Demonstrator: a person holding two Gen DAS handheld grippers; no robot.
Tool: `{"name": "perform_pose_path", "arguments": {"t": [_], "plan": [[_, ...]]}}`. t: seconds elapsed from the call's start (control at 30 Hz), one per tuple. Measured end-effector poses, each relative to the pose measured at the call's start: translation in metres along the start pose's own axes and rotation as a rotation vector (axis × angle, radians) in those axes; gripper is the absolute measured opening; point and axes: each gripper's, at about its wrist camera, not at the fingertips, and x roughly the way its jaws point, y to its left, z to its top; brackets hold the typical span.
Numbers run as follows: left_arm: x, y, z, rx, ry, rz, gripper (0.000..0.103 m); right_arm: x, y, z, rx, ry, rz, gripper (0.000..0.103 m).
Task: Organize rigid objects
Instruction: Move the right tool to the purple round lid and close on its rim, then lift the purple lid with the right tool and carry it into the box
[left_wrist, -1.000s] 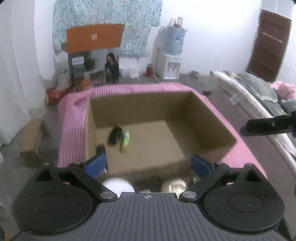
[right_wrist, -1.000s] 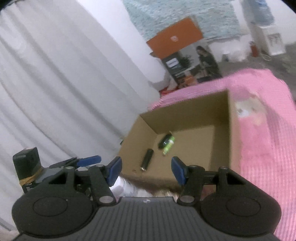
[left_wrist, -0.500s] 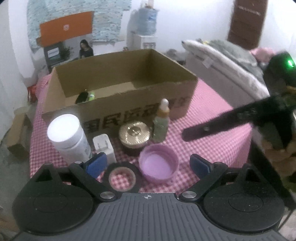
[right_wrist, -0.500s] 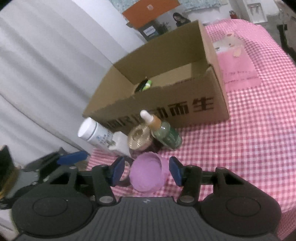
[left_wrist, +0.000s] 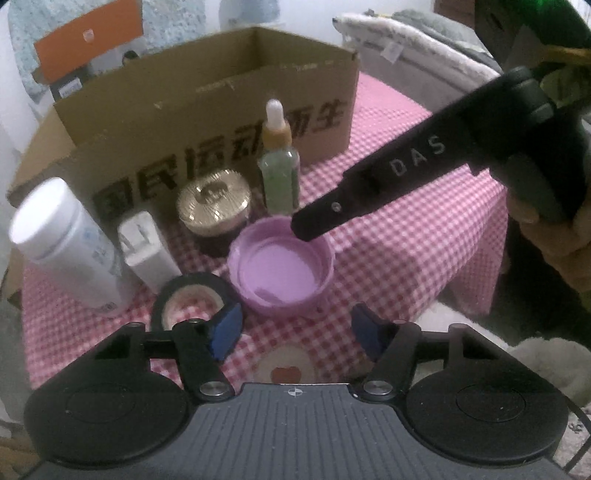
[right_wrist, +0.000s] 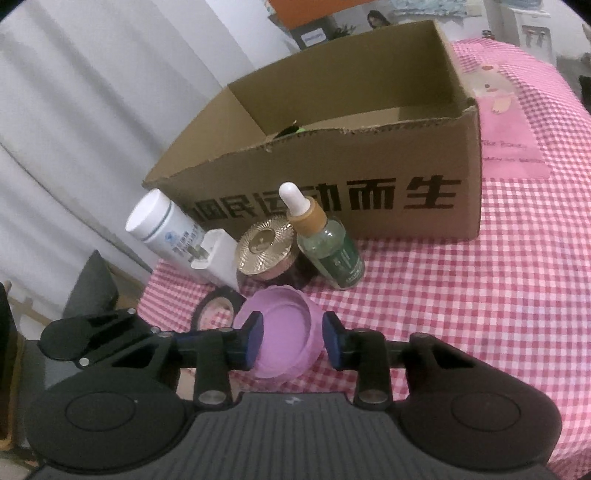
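A purple lid (left_wrist: 280, 264) (right_wrist: 280, 338) lies open side up on the pink checked cloth, in front of a cardboard box (left_wrist: 207, 110) (right_wrist: 332, 147). My right gripper (right_wrist: 291, 341) is open with a pad on each side of the lid, and its finger (left_wrist: 388, 192) reaches over the lid's far rim in the left wrist view. My left gripper (left_wrist: 295, 332) is open and empty just short of the lid. Behind the lid stand a green dropper bottle (left_wrist: 279, 166) (right_wrist: 325, 243), a gold-lidded jar (left_wrist: 214, 206) (right_wrist: 264, 251), a white charger (left_wrist: 146, 247) (right_wrist: 214, 258), a white bottle (left_wrist: 62, 243) (right_wrist: 162, 225) and a black tape roll (left_wrist: 188, 301) (right_wrist: 216, 306).
The box holds dark objects and a green one (right_wrist: 291, 130). The table's edge drops off on the right (left_wrist: 476, 258) and on the left (right_wrist: 147, 280). A bed (left_wrist: 424, 44) stands beyond the table, a white curtain (right_wrist: 92, 110) to the left.
Both grippers dropped from above the box to the objects in front of it. My right gripper closed in around the purple lid; my left gripper came closer to it.
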Motion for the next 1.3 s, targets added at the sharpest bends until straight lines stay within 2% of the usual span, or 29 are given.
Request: {"name": "perform_pose_path", "arguments": {"t": [0.2, 0.3, 0.47, 0.73, 0.97, 1.3], "plan": [[0.015, -0.006, -0.003, 0.004, 0.037, 0.006, 0.064, 0.020, -0.001, 0.000, -0.025, 0.056, -0.017, 0.027], [0.015, -0.008, -0.003, 0.011, 0.022, 0.009, 0.064, 0.025, -0.001, -0.001, -0.043, 0.064, -0.036, 0.026], [0.015, -0.009, 0.000, -0.005, 0.015, -0.054, 0.064, 0.019, -0.005, -0.005, -0.032, 0.070, -0.048, 0.024], [0.012, -0.027, -0.003, 0.035, -0.007, -0.124, 0.064, -0.003, -0.011, -0.016, 0.011, 0.072, -0.101, 0.024], [0.009, -0.024, 0.004, 0.057, -0.020, -0.078, 0.081, -0.012, -0.014, -0.016, 0.026, 0.054, -0.106, 0.024], [0.033, -0.022, 0.016, 0.055, -0.007, -0.062, 0.080, 0.002, -0.016, -0.011, 0.018, 0.076, -0.105, 0.025]]}}
